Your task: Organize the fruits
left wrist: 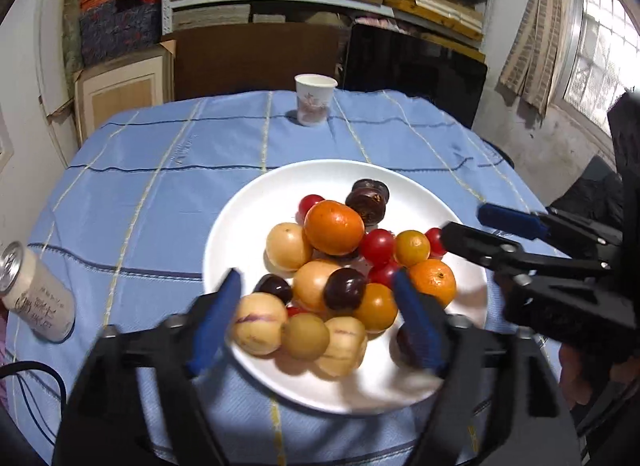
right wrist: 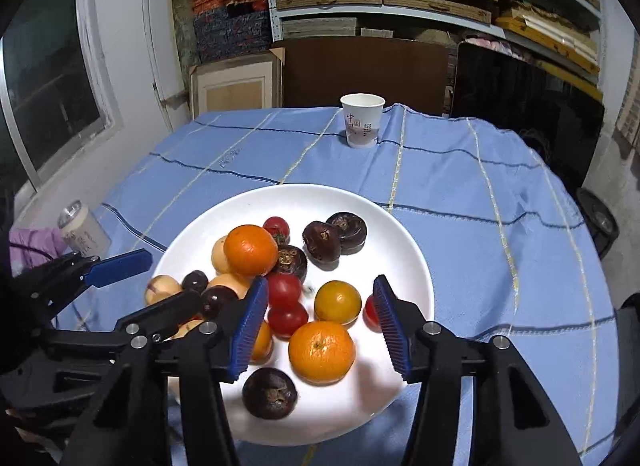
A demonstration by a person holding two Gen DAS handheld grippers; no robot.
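Holding both grippers over the fruits, I see the left gripper [left wrist: 316, 318] with jaws wide apart and the right gripper [right wrist: 320, 328] also apart, nothing clamped. The fruits [left wrist: 334, 227] lie piled on the white plate [left wrist: 240, 217], on the blue tablecloth [left wrist: 160, 193]. A paper cup [left wrist: 315, 99] stands farther back.

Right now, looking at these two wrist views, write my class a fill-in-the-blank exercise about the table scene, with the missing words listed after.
1. The fruit is piled on a round white ____ plate.
2. At the table's far edge stands a white paper ____.
3. The pale drinks can lies on the ____ checked tablecloth.
4. Both the left gripper and the right gripper hold ____.

Missing words: ceramic; cup; blue; nothing
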